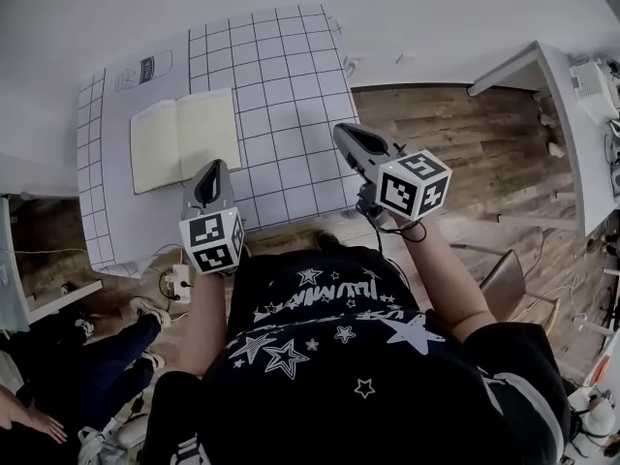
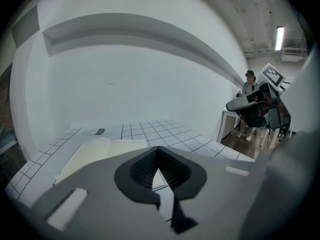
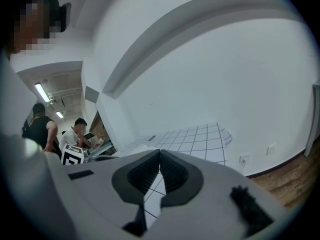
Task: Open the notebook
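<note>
The notebook [image 1: 184,139] lies open on the white grid mat [image 1: 281,85], its pale yellow pages facing up at the mat's left side. In the left gripper view the notebook [image 2: 100,151] shows just beyond the jaws. My left gripper [image 1: 215,169] hovers over the mat's near edge, close to the notebook's near right corner, shut with nothing in it. My right gripper [image 1: 342,132] is at the mat's right edge, well apart from the notebook; its pads meet at the tips with nothing between them. Both gripper views, left [image 2: 158,149] and right [image 3: 160,151], show the jaws closed.
A white desk [image 1: 542,76] stands at the right over the wooden floor, with a chair [image 1: 509,279] near my right arm. A power strip [image 1: 179,281] lies on the floor below the table's near edge. Another person's legs [image 1: 116,347] are at the lower left.
</note>
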